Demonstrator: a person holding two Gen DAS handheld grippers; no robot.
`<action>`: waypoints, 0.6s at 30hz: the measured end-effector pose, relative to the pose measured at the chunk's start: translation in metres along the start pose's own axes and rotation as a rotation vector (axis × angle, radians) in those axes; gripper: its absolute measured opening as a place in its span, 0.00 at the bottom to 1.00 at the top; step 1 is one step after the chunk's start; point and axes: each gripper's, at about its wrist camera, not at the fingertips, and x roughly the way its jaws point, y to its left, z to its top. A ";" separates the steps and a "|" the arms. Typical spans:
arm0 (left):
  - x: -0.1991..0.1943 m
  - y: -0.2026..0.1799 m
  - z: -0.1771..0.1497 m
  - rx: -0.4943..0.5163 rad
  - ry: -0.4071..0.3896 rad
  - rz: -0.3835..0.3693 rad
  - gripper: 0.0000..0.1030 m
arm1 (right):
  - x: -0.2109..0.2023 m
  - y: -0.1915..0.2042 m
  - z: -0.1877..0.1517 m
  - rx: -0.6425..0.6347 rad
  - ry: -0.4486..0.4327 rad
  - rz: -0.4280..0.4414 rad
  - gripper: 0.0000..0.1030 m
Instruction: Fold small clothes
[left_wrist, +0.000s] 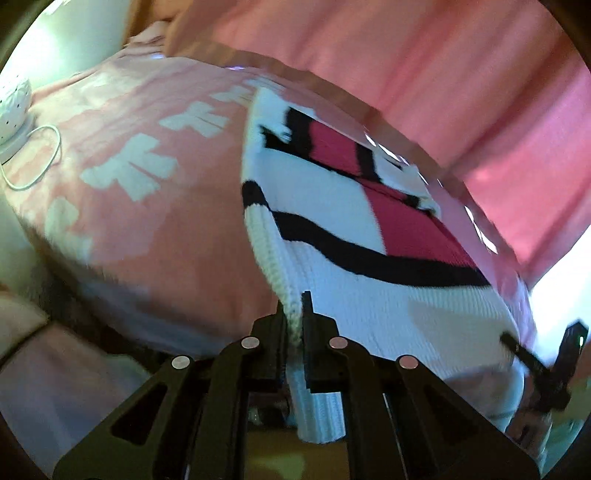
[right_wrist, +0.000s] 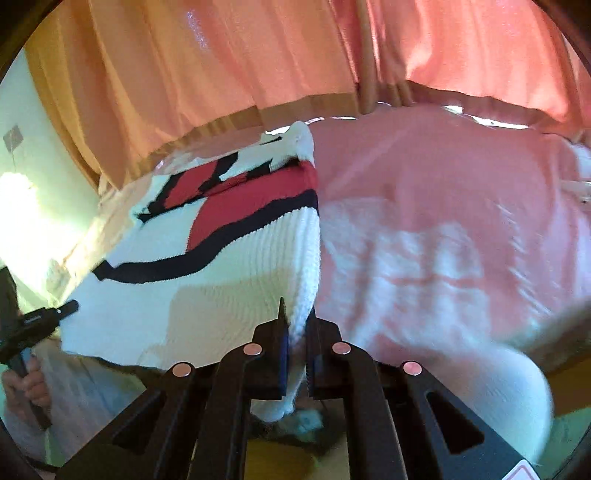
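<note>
A small knit sweater (left_wrist: 332, 206), white with red blocks and dark stripes, lies on a pink bedspread (left_wrist: 155, 206). My left gripper (left_wrist: 294, 306) is shut on the sweater's ribbed white hem at its left corner. The same sweater (right_wrist: 207, 273) shows in the right wrist view, where my right gripper (right_wrist: 295, 314) is shut on the hem's right corner. The hem is lifted off the bed between the two grippers. The right gripper (left_wrist: 546, 365) appears at the right edge of the left wrist view; the left gripper (right_wrist: 44, 317), held by a hand (right_wrist: 26, 384), shows at the left of the right wrist view.
Pink curtains (left_wrist: 424, 74) hang behind the bed. A white round lamp (left_wrist: 13, 107) with a white cable (left_wrist: 40, 158) sits at the bed's far left corner. The bedspread (right_wrist: 443, 229) carries white bow prints.
</note>
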 end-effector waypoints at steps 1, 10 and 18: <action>-0.008 -0.008 -0.014 0.020 0.009 -0.017 0.05 | -0.009 -0.004 -0.011 -0.005 0.018 -0.006 0.06; -0.080 -0.034 0.006 0.028 -0.170 -0.083 0.05 | -0.075 0.009 0.002 -0.040 -0.097 0.070 0.06; 0.045 -0.052 0.171 0.043 -0.256 0.083 0.06 | 0.068 0.007 0.151 0.072 -0.158 0.154 0.07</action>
